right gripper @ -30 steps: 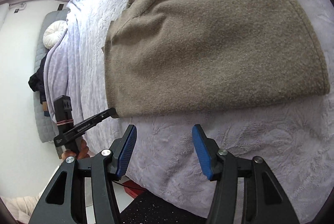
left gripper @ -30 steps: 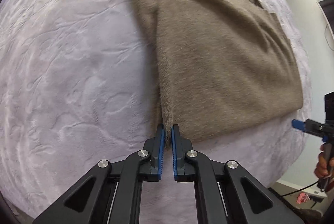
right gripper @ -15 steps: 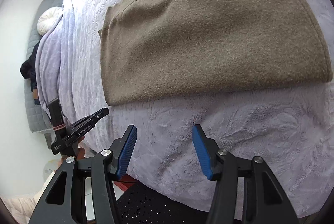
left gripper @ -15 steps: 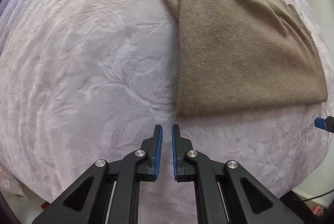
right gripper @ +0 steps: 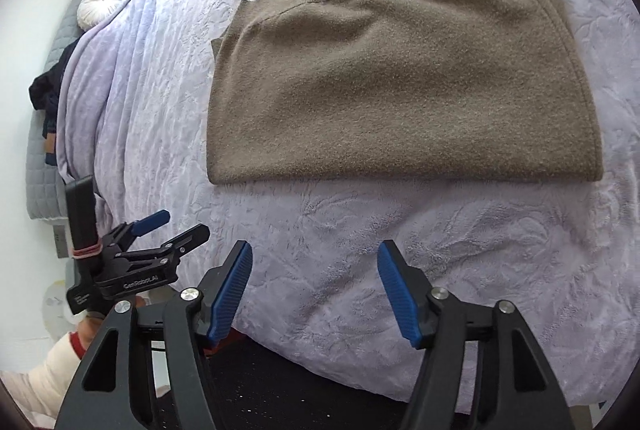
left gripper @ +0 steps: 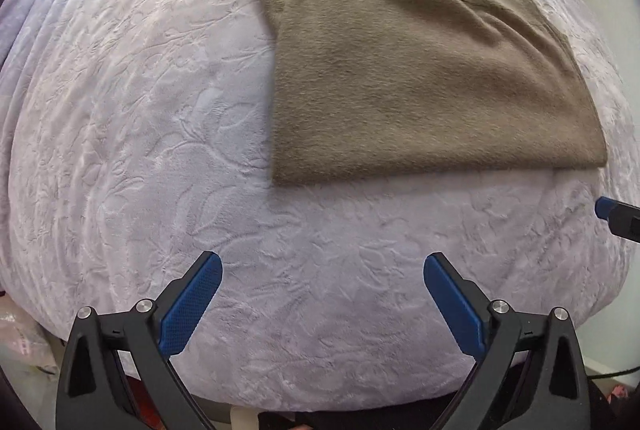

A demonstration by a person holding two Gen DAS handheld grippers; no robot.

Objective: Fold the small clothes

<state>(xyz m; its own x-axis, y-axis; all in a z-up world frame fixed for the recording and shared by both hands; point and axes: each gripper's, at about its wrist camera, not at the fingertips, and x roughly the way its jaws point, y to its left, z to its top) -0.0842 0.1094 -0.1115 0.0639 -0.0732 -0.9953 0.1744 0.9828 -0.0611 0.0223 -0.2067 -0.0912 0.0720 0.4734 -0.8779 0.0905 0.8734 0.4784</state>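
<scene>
Left wrist view: our left gripper [left gripper: 322,304] jaws opening wide, empty | right gripper [right gripper: 316,294] opening too, empty | brown garment [left gripper: 420,81] folded, upper right on blanket [left gripper: 140,109] | next: square edges before regripping.

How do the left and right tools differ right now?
Left tool is spread wider than right tool. Left looks more steeply down on the bedspread; right sits at a shallower slant. Shared: both opening, blue pads, nothing between them, clear of the folded brown sweater.
</scene>
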